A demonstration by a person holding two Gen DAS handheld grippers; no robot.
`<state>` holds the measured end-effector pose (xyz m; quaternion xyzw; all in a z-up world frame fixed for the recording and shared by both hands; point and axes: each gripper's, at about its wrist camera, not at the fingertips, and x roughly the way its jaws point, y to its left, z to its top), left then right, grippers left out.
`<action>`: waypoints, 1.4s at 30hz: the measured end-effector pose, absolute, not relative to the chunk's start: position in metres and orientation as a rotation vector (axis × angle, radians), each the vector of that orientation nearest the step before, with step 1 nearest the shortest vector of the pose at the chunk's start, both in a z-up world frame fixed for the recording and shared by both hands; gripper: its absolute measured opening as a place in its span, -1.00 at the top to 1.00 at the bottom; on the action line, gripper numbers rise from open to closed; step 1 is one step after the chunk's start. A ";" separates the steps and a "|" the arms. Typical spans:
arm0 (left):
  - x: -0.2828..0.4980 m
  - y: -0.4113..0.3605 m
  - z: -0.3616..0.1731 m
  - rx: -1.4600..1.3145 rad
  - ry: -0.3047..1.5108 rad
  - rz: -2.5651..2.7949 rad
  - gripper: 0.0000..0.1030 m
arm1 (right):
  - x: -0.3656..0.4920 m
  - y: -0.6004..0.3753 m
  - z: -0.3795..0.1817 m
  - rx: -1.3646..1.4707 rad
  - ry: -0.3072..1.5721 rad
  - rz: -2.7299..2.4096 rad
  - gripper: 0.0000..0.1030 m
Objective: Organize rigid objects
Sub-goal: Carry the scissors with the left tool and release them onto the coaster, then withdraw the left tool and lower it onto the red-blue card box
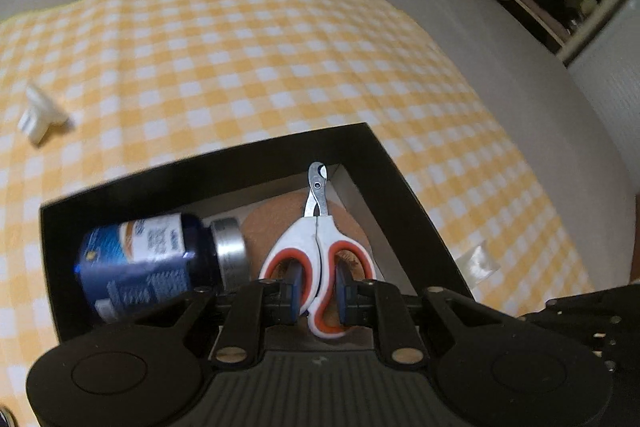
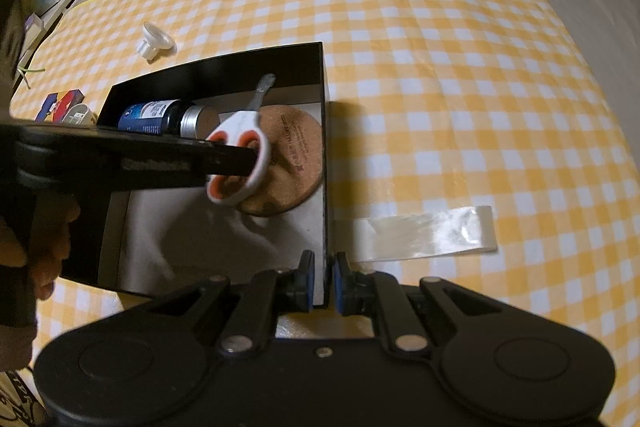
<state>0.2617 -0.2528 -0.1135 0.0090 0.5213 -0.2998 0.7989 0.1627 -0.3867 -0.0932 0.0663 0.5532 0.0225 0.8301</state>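
Left wrist view, from the left: a white clip point(image 1: 40, 117) lies loose on the checked cloth point(image 1: 240, 59), well apart from the black box point(image 1: 404, 183). Inside the box a blue bottle point(image 1: 148, 259) lies on its side with its silver cap toward a cork coaster point(image 1: 264, 231). The left gripper point(image 1: 318, 293) has its fingers point(image 1: 294, 291) clamped on the white-and-orange handles of the clippers point(image 1: 318, 247), metal tip pointing away, held over the coaster inside the box's walls. Whether the clippers touch the coaster, I cannot tell.

In the right wrist view, small items point(image 2: 66, 109) sit on the cloth beyond the box's left end, partly hidden by the left gripper; what they are is unclear. The clip point(image 2: 156, 41) lies beyond the box's far wall. At the right, the right gripper point(image 2: 325, 281) has its fingers point(image 2: 306, 279) close together astride the box's right wall point(image 2: 325, 163), one inside and one outside, seemingly steadying it. A strip of clear tape point(image 2: 432, 231) lies on the cloth just beside that wall.

By my reading the task is partway done: bottle and coaster are packed, the clippers are over the box but not released, and the clip and the small items are left outside.
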 end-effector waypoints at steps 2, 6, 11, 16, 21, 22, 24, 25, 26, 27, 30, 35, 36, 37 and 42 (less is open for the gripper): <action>0.263 -0.259 -0.114 0.055 1.100 -0.661 0.65 | 0.162 -0.387 -0.094 0.137 1.174 0.048 0.80; 0.264 -0.268 -0.120 0.118 1.079 -0.701 0.64 | 0.163 -0.388 -0.095 0.136 1.174 0.053 0.80; 0.268 -0.268 -0.125 0.117 1.070 -0.697 0.05 | 0.163 -0.386 -0.096 0.136 1.176 0.050 0.80; 0.266 -0.265 -0.114 0.089 1.055 -0.696 -0.63 | 0.164 -0.387 -0.097 0.140 1.179 0.051 0.80; 0.261 -0.263 -0.099 0.048 1.057 -0.704 -0.86 | 0.165 -0.389 -0.097 0.154 1.180 0.054 0.80; 0.259 -0.262 -0.096 0.045 1.050 -0.705 -0.93 | 0.165 -0.389 -0.097 0.152 1.179 0.054 0.80; 0.256 -0.262 -0.090 0.050 1.031 -0.703 -1.00 | 0.165 -0.389 -0.097 0.149 1.178 0.052 0.80; 0.254 -0.261 -0.086 0.053 1.022 -0.699 -1.00 | 0.165 -0.389 -0.097 0.148 1.177 0.051 0.80; 0.252 -0.260 -0.083 0.054 1.016 -0.697 -1.00 | 0.166 -0.388 -0.097 0.144 1.177 0.051 0.80; 0.250 -0.258 -0.081 0.055 1.012 -0.692 -1.00 | 0.166 -0.387 -0.097 0.137 1.175 0.052 0.80; 0.246 -0.254 -0.076 0.065 1.010 -0.677 -1.00 | 0.167 -0.385 -0.096 0.114 1.170 0.051 0.81; 0.237 -0.243 -0.069 0.077 0.995 -0.650 -1.00 | 0.165 -0.384 -0.096 0.098 1.162 0.050 0.86; 0.236 -0.240 -0.067 0.076 0.991 -0.643 -1.00 | 0.165 -0.384 -0.096 0.100 1.163 0.052 0.86; 0.235 -0.237 -0.066 0.075 0.988 -0.637 -1.00 | 0.165 -0.383 -0.096 0.098 1.163 0.050 0.87; 0.228 -0.223 -0.057 0.074 0.970 -0.612 -1.00 | 0.164 -0.382 -0.096 0.085 1.151 0.050 0.86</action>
